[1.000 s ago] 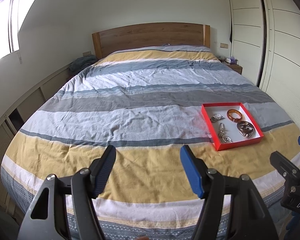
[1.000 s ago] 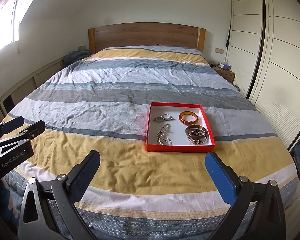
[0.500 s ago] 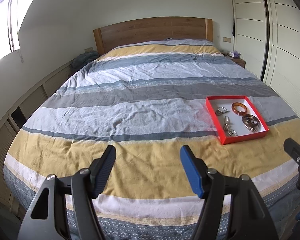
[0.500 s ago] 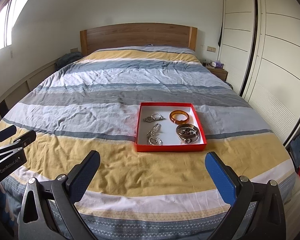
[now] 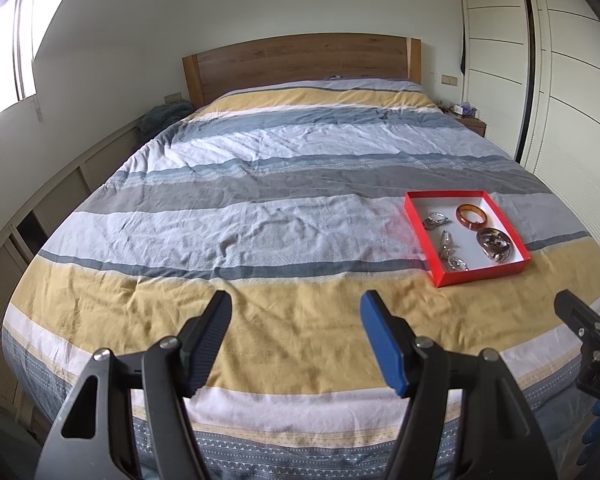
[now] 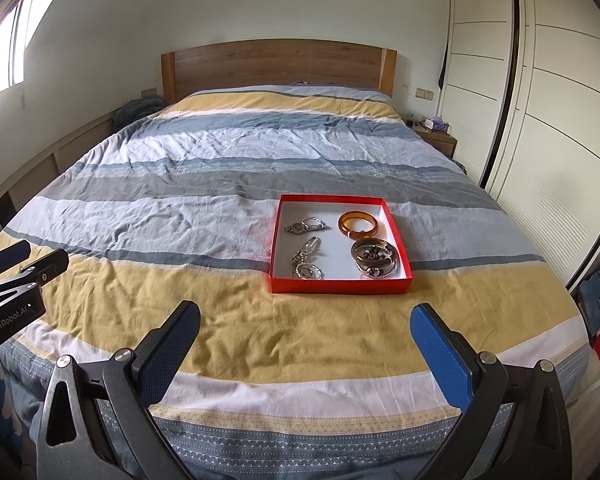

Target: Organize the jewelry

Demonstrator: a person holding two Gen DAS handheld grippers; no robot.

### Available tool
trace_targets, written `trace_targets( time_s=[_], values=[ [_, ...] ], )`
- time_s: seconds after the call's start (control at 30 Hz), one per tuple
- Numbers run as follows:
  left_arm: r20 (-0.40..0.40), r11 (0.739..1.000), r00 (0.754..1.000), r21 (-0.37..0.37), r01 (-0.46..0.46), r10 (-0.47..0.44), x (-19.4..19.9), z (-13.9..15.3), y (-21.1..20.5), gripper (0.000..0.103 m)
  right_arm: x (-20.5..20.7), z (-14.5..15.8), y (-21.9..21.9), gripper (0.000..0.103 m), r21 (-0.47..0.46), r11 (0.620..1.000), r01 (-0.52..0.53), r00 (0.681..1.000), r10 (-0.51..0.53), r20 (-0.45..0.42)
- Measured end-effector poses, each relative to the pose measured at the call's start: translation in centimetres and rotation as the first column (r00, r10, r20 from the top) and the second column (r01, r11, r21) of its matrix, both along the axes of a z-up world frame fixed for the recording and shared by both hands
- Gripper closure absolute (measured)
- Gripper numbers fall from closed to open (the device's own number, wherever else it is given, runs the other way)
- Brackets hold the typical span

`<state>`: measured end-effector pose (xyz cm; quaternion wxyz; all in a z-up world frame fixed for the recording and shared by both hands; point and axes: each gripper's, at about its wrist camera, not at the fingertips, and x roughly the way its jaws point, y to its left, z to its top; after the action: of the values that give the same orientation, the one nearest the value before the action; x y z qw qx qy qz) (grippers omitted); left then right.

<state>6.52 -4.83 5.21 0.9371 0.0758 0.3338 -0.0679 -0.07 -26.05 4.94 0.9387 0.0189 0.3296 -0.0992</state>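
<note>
A red tray [image 6: 340, 285] with a white floor lies on the striped bed. In it are an amber bangle [image 6: 357, 224], a silver watch [image 6: 305, 225], a silver chain piece [image 6: 306, 260] and a silver cuff [image 6: 374, 259]. The tray also shows at the right of the left wrist view [image 5: 482, 274]. My right gripper [image 6: 304, 330] is open and empty above the yellow stripe, short of the tray. My left gripper [image 5: 296, 328] is open and empty, left of the tray. The left gripper's tips show at the left edge of the right wrist view [image 6: 24, 258].
The bed [image 6: 220, 184] has a wooden headboard [image 6: 276, 68] at the far end. White wardrobe doors [image 6: 540, 100] run along the right. A nightstand [image 6: 436, 140] stands at the far right. Low cabinets [image 5: 60, 200] line the left wall under a window.
Both views shifted slightly and the tray now sits a little closer in the right wrist view. Both grippers stayed open and empty.
</note>
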Motion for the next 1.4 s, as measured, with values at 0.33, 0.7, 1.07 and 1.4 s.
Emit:
trace_targets(
  time_s=[0.33,0.7,1.07,1.4],
  values=[
    [-0.001,1.000,1.000,0.002,0.003,-0.003,-0.11,-0.08,-0.17,0.038,-0.11,-0.29,-0.42,0.000,0.003,1.000,0.010,1.000,-0.010,-0.008],
    [-0.001,1.000,1.000,0.002,0.001,-0.001,-0.18,-0.13,-0.26,0.038,-0.08,-0.47,-0.51,0.000,0.004,1.000,0.009,1.000,-0.009,-0.013],
    [-0.002,1.000,1.000,0.002,0.002,-0.002,-0.12,-0.13,-0.32,0.038,-0.04,-0.47,-0.52,0.000,0.003,1.000,0.009,1.000,-0.009,-0.014],
    [-0.003,1.000,1.000,0.003,0.001,-0.001,-0.15,-0.11,-0.34,0.038,-0.08,-0.61,-0.57,0.000,0.004,1.000,0.010,1.000,-0.010,-0.014]
  ],
)
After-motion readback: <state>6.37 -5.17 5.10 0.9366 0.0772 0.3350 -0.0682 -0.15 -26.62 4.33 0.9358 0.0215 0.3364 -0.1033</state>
